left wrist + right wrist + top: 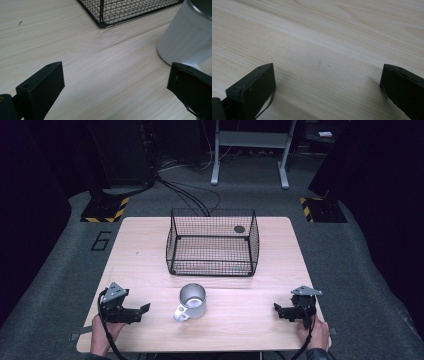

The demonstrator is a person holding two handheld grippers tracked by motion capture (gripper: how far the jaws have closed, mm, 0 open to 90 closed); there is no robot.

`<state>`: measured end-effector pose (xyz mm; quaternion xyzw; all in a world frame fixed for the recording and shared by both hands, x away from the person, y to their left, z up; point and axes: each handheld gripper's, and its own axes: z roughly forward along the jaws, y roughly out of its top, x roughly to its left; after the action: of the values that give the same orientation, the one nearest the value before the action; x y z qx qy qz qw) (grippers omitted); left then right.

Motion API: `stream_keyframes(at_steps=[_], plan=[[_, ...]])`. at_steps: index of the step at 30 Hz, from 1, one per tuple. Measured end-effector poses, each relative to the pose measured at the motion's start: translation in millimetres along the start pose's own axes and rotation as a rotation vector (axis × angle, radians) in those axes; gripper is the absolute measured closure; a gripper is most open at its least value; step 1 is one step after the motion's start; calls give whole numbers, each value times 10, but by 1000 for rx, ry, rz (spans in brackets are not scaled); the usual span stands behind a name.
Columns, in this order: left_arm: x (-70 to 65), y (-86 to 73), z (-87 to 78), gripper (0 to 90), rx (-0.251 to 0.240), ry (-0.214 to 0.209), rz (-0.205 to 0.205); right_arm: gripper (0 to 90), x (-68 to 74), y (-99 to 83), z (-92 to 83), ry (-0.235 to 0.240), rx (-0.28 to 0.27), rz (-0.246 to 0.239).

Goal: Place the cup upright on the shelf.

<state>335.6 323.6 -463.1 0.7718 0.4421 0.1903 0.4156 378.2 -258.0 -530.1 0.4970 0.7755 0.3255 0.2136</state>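
A silver metal mug [192,301] stands upright near the front middle of the wooden table [145,255], its handle toward the front left. Behind it sits a black wire basket [212,242], with a small dark round thing [239,229] at its back right. My left gripper [142,311] rests at the front left, open, with nothing between its jaws. In the left gripper view the mug [186,40] is close at the upper right and a basket corner [102,23] lies ahead. My right gripper [277,309] rests at the front right, open over bare wood [324,57].
Beyond the table lies grey floor with cables [192,197], a white frame's legs [250,157] and two black stands on yellow-striped bases [106,210]. A "6" mark [101,240] is on the floor at the table's left.
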Motion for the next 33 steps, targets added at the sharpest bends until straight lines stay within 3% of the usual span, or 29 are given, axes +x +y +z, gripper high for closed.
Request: stream_keyframes(at_steps=[9,13,20,27,33], plan=[[-170,166,-59,2,-25,-45,34,0,0,0,1,0,0,0],[-328,297,-90,2,-39,-73,82,0,0,0,2,-1,-1,1],[-546,432,-41,0,-63,-121,123,0,0,1,2,-1,-1,1],[-807,555,167,0,-36,-198,168,0,-1,0,2,-1,-1,0],[-956,608,351,0,-10,-211,166,0,0,0,2,-1,-1,1]])
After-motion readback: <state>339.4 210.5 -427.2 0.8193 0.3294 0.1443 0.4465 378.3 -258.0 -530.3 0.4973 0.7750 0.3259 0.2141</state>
